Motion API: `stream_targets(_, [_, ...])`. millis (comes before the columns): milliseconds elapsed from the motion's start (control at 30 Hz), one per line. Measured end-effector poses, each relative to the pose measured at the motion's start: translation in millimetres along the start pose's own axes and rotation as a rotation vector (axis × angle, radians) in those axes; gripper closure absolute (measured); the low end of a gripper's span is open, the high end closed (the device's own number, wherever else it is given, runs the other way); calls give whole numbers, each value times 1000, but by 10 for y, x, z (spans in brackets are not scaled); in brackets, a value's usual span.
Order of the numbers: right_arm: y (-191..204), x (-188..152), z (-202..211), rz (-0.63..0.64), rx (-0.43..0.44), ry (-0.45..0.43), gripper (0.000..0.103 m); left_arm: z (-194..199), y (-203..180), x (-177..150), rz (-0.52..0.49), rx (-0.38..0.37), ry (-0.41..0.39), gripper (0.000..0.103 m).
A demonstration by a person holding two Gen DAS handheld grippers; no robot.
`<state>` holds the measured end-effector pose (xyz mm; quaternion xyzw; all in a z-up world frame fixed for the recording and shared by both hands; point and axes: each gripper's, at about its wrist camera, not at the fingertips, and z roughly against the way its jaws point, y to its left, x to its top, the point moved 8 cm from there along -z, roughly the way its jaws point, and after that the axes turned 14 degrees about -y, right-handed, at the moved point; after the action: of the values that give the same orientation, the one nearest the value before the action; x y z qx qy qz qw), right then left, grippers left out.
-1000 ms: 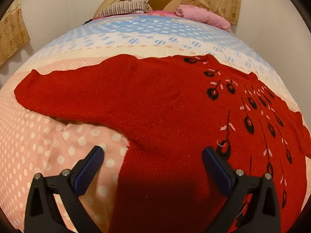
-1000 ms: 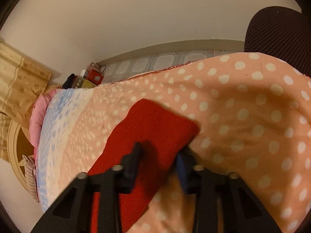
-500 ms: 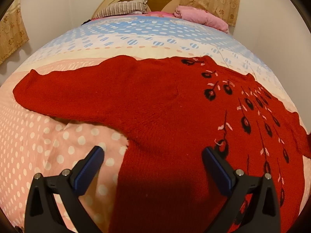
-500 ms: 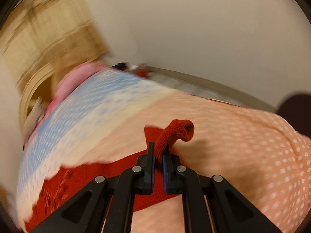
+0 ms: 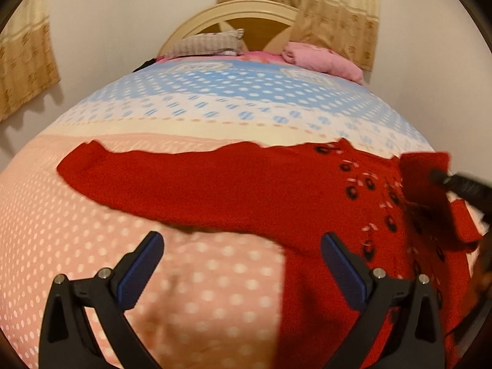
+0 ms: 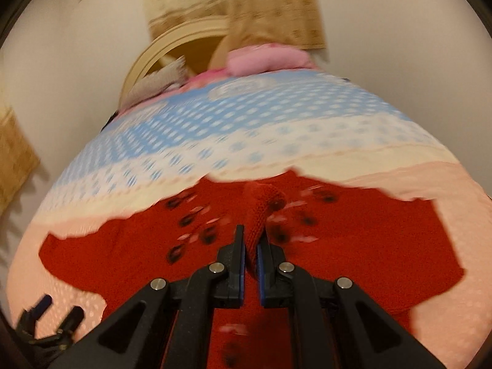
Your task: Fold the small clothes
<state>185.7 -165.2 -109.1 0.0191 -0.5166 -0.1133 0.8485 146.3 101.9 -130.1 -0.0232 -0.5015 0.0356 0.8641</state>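
Dotted bedspread (image 5: 215, 276); right hand-held gripper (image 6: 251, 246) pinches knitted sweater (image 6: 353, 230).

1 sweater (image 5: 233, 184), 2 pillows (image 5: 206, 44), 2 curtains (image 5: 335, 9)

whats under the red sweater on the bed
The red sweater lies spread on the polka-dot bedspread, pink dots showing beside it. Whatever lies beneath its body is covered. The right tool holds one sleeve lifted over the patterned front.
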Motion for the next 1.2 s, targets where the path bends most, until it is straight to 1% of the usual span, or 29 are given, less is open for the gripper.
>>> stream_targets(67, [284, -172, -162, 59, 14, 15, 98, -43, 135, -36, 8, 27, 7, 0])
stream_targets(133, [468, -344, -257, 108, 41, 40, 98, -93, 244, -77, 18, 50, 18, 0])
stream_targets(167, [602, -456, -334, 138, 68, 61, 98, -115, 283, -88, 24, 58, 22, 0])
stream_targets(267, [832, -683, -442, 173, 160, 128, 96, -156, 385, -115, 44, 72, 30, 0])
stream_targets(300, [893, -777, -467, 177, 198, 173, 91, -162, 406, -120, 44, 74, 30, 0])
stream_targets(333, [905, -819, -463, 170, 218, 199, 82, -171, 431, -125, 44, 79, 29, 0])
stream_targets(367, [916, -832, -451, 152, 240, 214, 78, -179, 446, -123, 45, 82, 27, 0])
stream_targets(433, [915, -763, -333, 83, 300, 203, 61, -195, 473, -132, 54, 83, 24, 0])
stream_targets(467, [875, -705, -257, 38, 325, 189, 57, -198, 491, -146, 59, 82, 27, 0])
stream_targets(500, [835, -662, -206, 11, 339, 180, 51, -216, 497, -162, 61, 82, 33, 0])
stream_targets(533, [782, -600, -138, -32, 358, 162, 48, -239, 500, -181, 63, 81, 40, 0])
stream_targets(600, [709, -492, -54, -88, 362, 115, 48, -266, 505, -217, 70, 83, 54, 0])
stream_targets(633, [654, -462, -64, -94, 332, 102, 49, -262, 505, -231, 79, 81, 61, 0])
stream_targets(667, [624, -448, -100, -84, 294, 106, 55, -262, 506, -233, 85, 77, 62, 0])
stream_targets(700, [593, -466, -185, -66, 247, 122, 79, -247, 511, -230, 89, 74, 61, 0])
stream_targets(733, [590, -508, -303, -54, 216, 151, 95, -223, 514, -216, 88, 73, 54, 0])
stream_targets(833, [738, -629, -665, -15, 200, 215, 95, -163, 534, -172, 65, 89, 36, 0])
stream_targets(900, [930, -798, -793, 35, 218, 267, 95, -135, 568, -152, 57, 97, 30, 0])
stream_targets(967, [1062, -799, -780, 82, 211, 246, 95, -129, 609, -142, 63, 105, 26, 0])
stream_targets(1067, [1280, -800, -681, 77, 314, 283, 95, -167, 657, -160, 85, 110, 39, 0])
stream_targets(1100, [1318, -799, -634, 98, 319, 280, 95, -178, 667, -172, 93, 110, 43, 0])
stream_targets(1167, [1356, -736, -504, 153, 281, 232, 92, -184, 671, -184, 96, 115, 50, 0])
stream_targets(1200, [1342, -693, -436, 173, 245, 183, 84, -179, 670, -180, 92, 116, 49, 0])
